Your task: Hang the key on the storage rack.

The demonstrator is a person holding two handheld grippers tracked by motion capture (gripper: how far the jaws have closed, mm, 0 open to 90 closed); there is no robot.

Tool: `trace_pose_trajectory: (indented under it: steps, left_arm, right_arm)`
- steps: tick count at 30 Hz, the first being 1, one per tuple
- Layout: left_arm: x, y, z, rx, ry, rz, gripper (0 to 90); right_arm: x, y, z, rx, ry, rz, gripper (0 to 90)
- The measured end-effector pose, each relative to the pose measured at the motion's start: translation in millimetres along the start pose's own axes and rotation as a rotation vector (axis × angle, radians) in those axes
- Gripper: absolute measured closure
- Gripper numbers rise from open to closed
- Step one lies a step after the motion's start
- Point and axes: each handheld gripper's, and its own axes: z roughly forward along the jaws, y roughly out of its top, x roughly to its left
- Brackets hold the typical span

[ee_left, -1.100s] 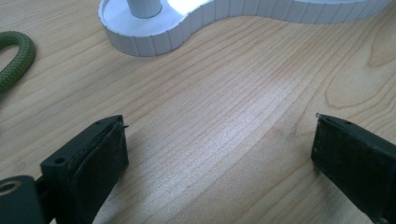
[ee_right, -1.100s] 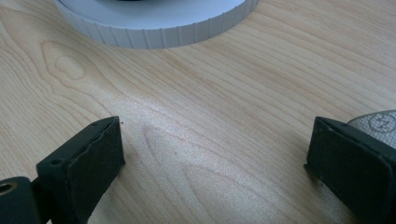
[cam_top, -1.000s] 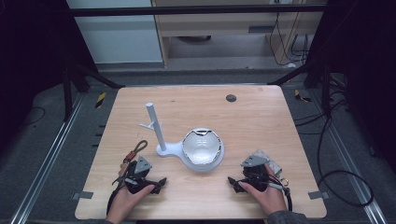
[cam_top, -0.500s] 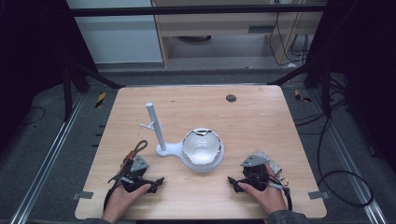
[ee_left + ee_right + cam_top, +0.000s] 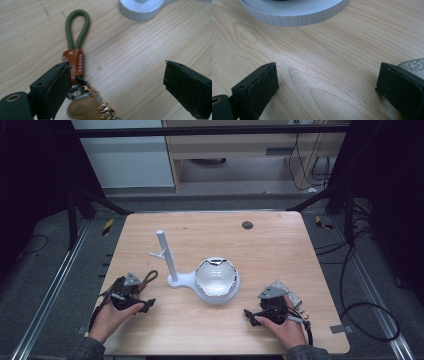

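Taking the white stand (image 5: pixel 200 279) as my landmark — a dish on a ribbed round base joined to a smaller foot with an upright peg — it sits near the middle of the wooden table (image 5: pixel 270 245). Beyond the stand the tabletop lies bare up to a small dark disc (image 5: pixel 247 225) close to the far edge. On the near side a broad strip of bare wood runs between my two hands.

My left gripper (image 5: pixel 131 295) rests to the left of the stand and a little nearer the front edge. Its jaws stand wide apart; they have just been closing a little, with nothing pressed between the pads. The keychain (image 5: pixel 76 62) lies flat on the wood between my left gripper and the stand's small foot: its green cord loop points toward that foot and stops just short of it, while its brown tab sits just beside the inner face of my left-hand jaw. The clasp and metal bits trail back low between the jaws, blurred.

My right gripper (image 5: pixel 270 306) lies to the right of the stand, near the front edge, jaws spread wide over bare wood — the dish's ribbed base just ahead.
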Motion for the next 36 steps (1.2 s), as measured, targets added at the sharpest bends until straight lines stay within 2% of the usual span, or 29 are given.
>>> trace_pose_trajectory:
  steps: [5,9,12,16,19,29,36]
  left_arm:
    - [11.9,4.3,-0.5,0.042,0.023,0.020,9.9]
    - [20.7,7.9,-1.7,0.064,0.022,0.028,12.3]
    - [28.6,11.0,-1.1,0.079,0.022,0.019,17.7]
    - [35.4,17.3,0.7,0.117,0.022,0.036,24.0]
    - [38.4,23.3,3.2,0.146,0.014,0.040,32.6]
    - [44.6,35.2,23.6,0.259,-0.003,0.015,47.5]
    - [45.5,36.8,27.3,0.280,-0.010,-0.011,55.4]
  right_arm:
    - [0.1,-0.1,-0.1,0.000,0.000,0.000,3.7]
    - [0.1,-0.2,-0.2,0.000,0.000,0.000,3.6]
    - [0.1,-0.3,-0.1,-0.002,0.001,0.000,3.6]
    - [0.3,-0.4,-0.2,-0.002,0.002,0.002,3.6]
    - [0.3,-0.4,-0.2,-0.002,0.002,0.002,3.6]
    - [0.3,-0.4,-0.2,-0.002,0.002,0.002,3.6]
    - [0.3,-0.5,-0.2,-0.002,0.002,0.001,3.6]
